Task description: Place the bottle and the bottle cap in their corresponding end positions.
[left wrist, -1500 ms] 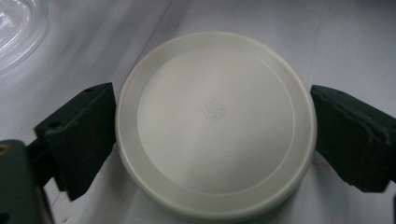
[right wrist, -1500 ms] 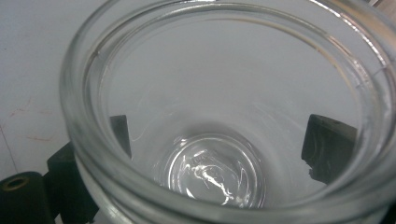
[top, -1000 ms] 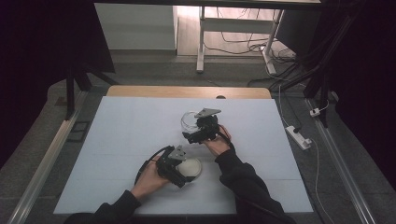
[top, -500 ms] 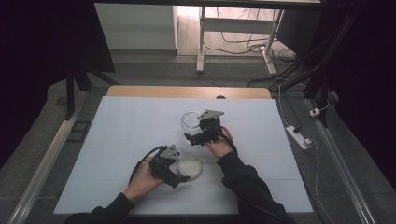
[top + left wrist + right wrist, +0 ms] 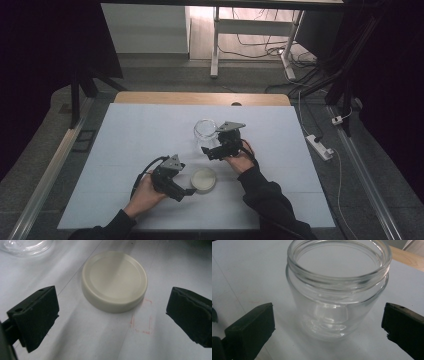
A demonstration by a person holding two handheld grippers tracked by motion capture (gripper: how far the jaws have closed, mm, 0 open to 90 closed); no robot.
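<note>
An empty clear glass jar stands upright, with no lid, near the middle of the white table. A cream round lid lies flat on the table, closer to the person. My left gripper is open, its jaws spread wide just short of the lid and not touching it. My right gripper is open too. Its jaws stand on either side of the jar's lower part, with a gap at each side.
The white table top has a wooden strip along its far edge. Faint red marks sit on the surface next to the lid. A white power strip lies on the floor at the right.
My left gripper has drawn back to the left, away from the lid, which stays where it was. The right gripper and the jar have hardly moved.
</note>
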